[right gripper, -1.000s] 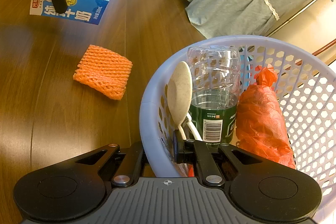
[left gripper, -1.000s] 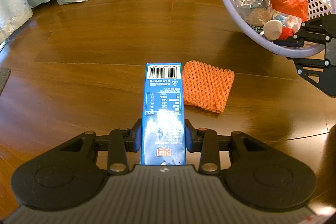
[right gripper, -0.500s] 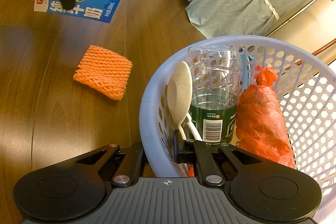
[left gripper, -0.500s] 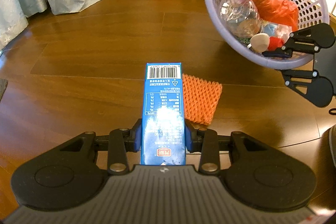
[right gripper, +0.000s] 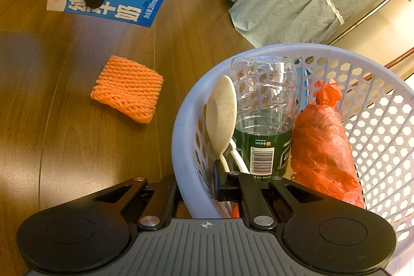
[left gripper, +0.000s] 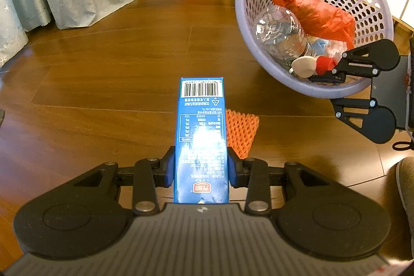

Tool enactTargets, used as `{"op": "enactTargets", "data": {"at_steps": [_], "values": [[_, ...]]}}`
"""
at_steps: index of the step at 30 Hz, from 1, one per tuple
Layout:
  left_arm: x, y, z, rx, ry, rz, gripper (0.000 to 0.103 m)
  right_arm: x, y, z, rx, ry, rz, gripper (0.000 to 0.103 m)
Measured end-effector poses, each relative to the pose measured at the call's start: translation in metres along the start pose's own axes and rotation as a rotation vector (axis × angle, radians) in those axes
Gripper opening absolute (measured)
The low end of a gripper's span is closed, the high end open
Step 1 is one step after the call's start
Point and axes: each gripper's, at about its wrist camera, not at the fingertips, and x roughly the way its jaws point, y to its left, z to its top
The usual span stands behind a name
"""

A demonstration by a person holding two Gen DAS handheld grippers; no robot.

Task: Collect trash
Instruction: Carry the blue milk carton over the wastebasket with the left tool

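A: Blue cardboard milk carton (left gripper: pixel 201 136): held off the floor, clamped across its narrow sides near the base in the left gripper (left gripper: pixel 201 170). Likely light, walls may dent.

B: Right gripper (right gripper: pixel 196 185)?

A: Pinching the rim of the tilted lilac basket (right gripper: pixel 181 146). Orange foam net (right gripper: pixel 128 88) on the floor below; path looks open.

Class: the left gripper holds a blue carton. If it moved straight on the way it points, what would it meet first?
Probably the wooden floor: the left gripper aims the blue carton past the orange foam net, left of the basket. Depth is unclear.
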Motion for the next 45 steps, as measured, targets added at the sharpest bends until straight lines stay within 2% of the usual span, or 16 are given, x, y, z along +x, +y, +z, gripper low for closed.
{"op": "enactTargets", "data": {"at_steps": [13,21,33,45], "values": [[-0.019,-0.008,0.02,0.013,-0.06,-0.031,0.033,0.0,0.0,0.0,0.003,0.001,0.0,0.005],[-0.03,-0.024,0.045,0.037,-0.112,-0.081,0.033,-0.002,0.003,0.002,0.002,0.001,0.002,0.005],[-0.024,-0.065,0.092,0.138,-0.165,-0.163,0.033,-0.004,0.001,0.002,0.004,-0.002,0.007,0.005],[0.004,-0.102,0.14,0.163,-0.165,-0.247,0.033,-0.007,0.0,0.003,0.019,-0.007,0.013,0.005]]}}
